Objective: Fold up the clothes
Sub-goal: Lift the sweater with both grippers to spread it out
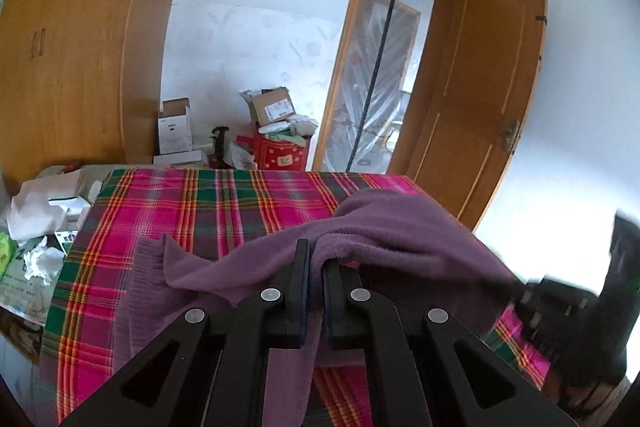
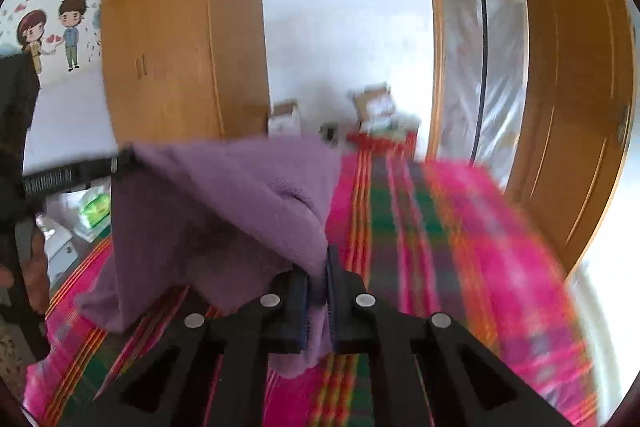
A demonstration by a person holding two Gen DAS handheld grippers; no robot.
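Note:
A purple knit garment (image 1: 248, 267) lies partly lifted over a bed with a pink, green and orange plaid cover (image 1: 180, 203). My left gripper (image 1: 316, 251) is shut on a fold of the purple cloth, which hangs down between its black fingers. In the right wrist view my right gripper (image 2: 318, 267) is shut on another edge of the purple garment (image 2: 224, 195), and the cloth stretches up and left from it to the left gripper (image 2: 124, 159). The right gripper (image 1: 560, 303) shows blurred at the right edge of the left wrist view. The plaid cover (image 2: 460, 227) runs ahead of it.
A tall wooden wardrobe (image 1: 72, 39) stands at the left. An open wooden door (image 1: 488, 99) is at the right. Cardboard boxes (image 1: 272, 105) and a red bag (image 1: 280, 151) sit on the floor beyond the bed. White bags and papers (image 1: 36, 211) crowd the bed's left side.

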